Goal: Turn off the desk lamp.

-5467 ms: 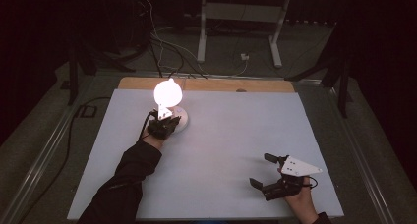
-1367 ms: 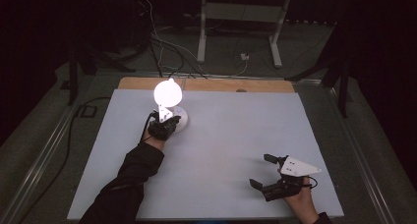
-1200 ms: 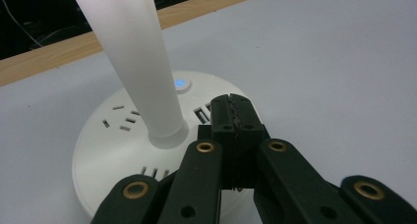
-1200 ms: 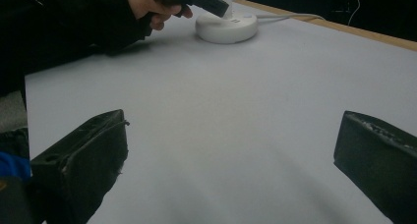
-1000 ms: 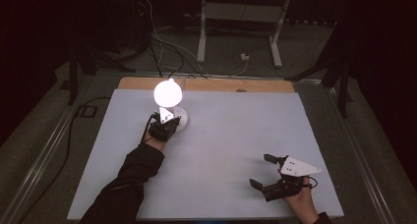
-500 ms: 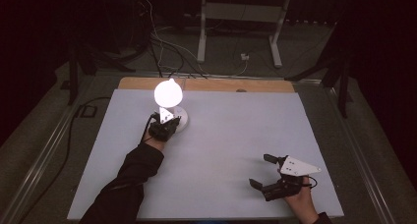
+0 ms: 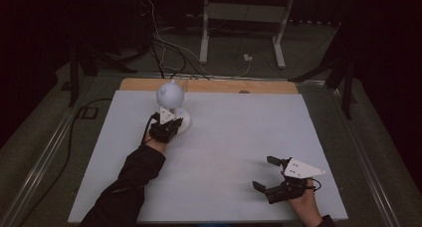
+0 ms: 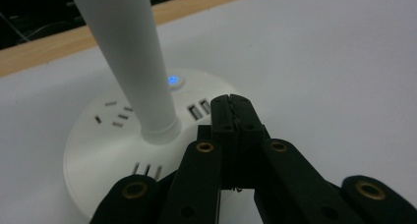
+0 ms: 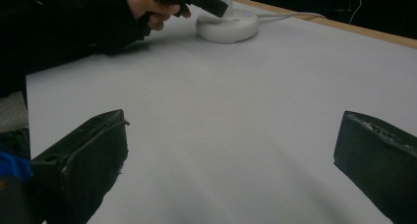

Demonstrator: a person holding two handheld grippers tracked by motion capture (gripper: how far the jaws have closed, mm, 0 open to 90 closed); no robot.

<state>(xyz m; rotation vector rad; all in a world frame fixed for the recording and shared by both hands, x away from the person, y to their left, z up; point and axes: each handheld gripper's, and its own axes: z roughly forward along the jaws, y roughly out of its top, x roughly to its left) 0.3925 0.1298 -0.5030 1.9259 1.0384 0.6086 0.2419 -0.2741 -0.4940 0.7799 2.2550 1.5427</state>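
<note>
- Lamp head (image 7: 170,93) glows bright in the earlier high views and is now dark grey; neither hand has shifted place.
- Desk lamp stands in the upper left of the high view, on the white table (image 7: 239,137), near its wooden back edge (image 7: 268,86).
- Left gripper (image 7: 165,128): jaws clenched together, nothing between them, tips over the round lamp base (image 8: 113,150), just beside the USB ports (image 8: 199,110).
- Small button (image 8: 172,80) with a blue light sits up-frame of the tips in the left gripper view, close to the foot of the stem (image 8: 133,62).
- Stem's long axis runs upright, tilted slightly toward the upper left in that view.
- Right gripper (image 7: 278,179): jaws spread wide, empty, lower right of the high view, well apart from the lamp.
- Judgement: the left hand is far nearer; any further press on the base falls to it.
</note>
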